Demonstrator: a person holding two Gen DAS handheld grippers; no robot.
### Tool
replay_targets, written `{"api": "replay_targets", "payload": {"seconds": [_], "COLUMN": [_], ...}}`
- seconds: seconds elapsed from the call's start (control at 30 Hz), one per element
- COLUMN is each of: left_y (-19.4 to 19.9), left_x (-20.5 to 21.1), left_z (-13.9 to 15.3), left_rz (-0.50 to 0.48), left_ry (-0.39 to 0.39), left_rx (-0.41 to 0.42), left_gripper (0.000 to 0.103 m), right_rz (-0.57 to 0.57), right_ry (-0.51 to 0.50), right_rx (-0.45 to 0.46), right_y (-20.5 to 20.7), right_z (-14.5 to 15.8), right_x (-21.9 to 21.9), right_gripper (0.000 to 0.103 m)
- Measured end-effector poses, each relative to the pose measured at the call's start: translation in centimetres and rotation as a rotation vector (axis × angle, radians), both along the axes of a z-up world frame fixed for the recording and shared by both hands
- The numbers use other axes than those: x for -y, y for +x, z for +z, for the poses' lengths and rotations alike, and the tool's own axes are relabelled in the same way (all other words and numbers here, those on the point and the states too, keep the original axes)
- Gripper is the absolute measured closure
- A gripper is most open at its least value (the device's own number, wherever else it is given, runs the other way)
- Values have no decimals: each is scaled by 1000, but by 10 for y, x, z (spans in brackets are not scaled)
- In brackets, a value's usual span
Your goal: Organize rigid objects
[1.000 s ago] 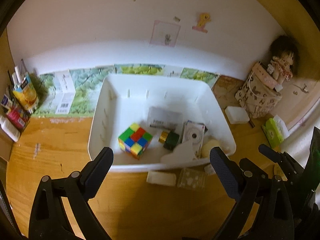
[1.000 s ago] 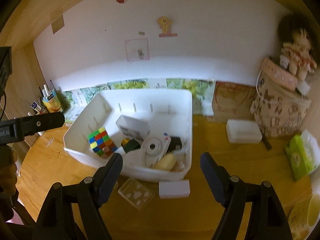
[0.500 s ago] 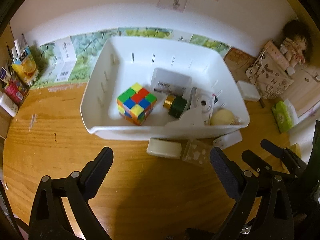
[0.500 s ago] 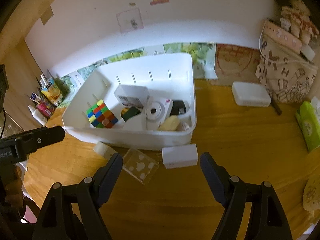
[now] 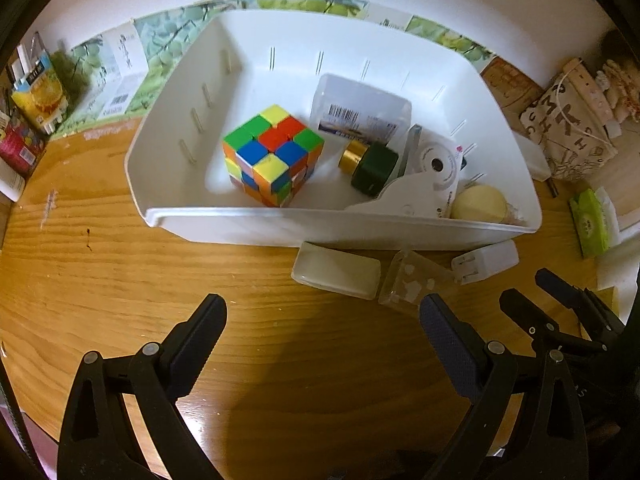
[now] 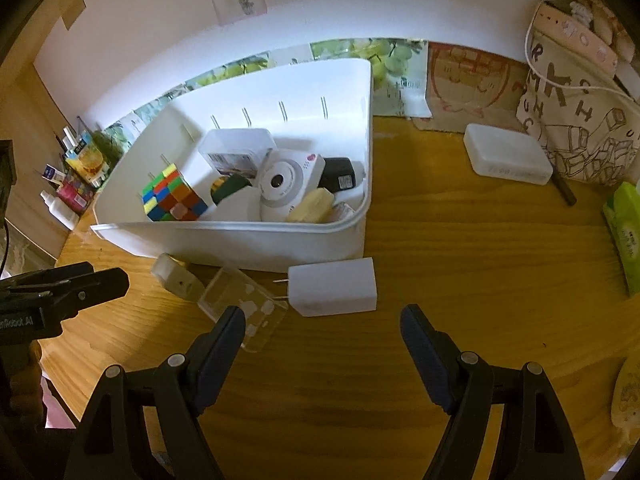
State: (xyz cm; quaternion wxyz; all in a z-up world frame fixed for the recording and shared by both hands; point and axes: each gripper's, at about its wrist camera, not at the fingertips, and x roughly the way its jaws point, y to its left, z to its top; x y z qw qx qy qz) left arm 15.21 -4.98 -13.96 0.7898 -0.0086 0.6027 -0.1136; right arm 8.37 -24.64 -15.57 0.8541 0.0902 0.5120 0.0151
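from the left wrist view, your left gripper [image 5: 322, 322] hangs over the wooden table [image 5: 120, 280] with its jaws spread wide and nothing between them. three loose things lie in a row just beside the near wall of the white bin [image 5: 360, 232]: one cream case [image 5: 336, 276], one clear plastic box [image 5: 414, 284] and one white charger [image 5: 486, 260]. the case and the clear box look to be touching, so a careless close on either could drag or flip its neighbour. the clear box is see-through and probably slick, so it may squirt out of the pads. inside the bin you have one colour cube [image 5: 272, 154], one labelled white box [image 5: 362, 110], one green and gold bottle [image 5: 370, 164], one white instant camera [image 5: 434, 172] and one pale round piece [image 5: 478, 204].

from the right wrist view, your right gripper [image 6: 322, 326] is also spread apart and holds nothing, sitting near the charger [image 6: 334, 292], which lies on its side with two prongs pointing left at the clear box [image 6: 244, 306]. come down too far left and your left finger [image 6: 220, 340] lands on that box instead. one black adapter [image 6: 340, 172] shows in the bin here, and one white case [image 6: 508, 154] sits well apart at the far right.
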Motion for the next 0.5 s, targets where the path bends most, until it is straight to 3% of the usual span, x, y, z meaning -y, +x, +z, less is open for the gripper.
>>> {"api": "replay_targets", "payload": {"seconds": [0.5], "left_y": [5], "left_x": [8], "left_z": [-33], "left_rz": [38], "left_ry": [9], "left_rx": [-107], "left_gripper": [6], "right_rz": [52], "right_ry": [14], "right_rx": [-58], "right_y": [17], "right_z": [-22], "right_x": [9], "right_gripper": [23]}}
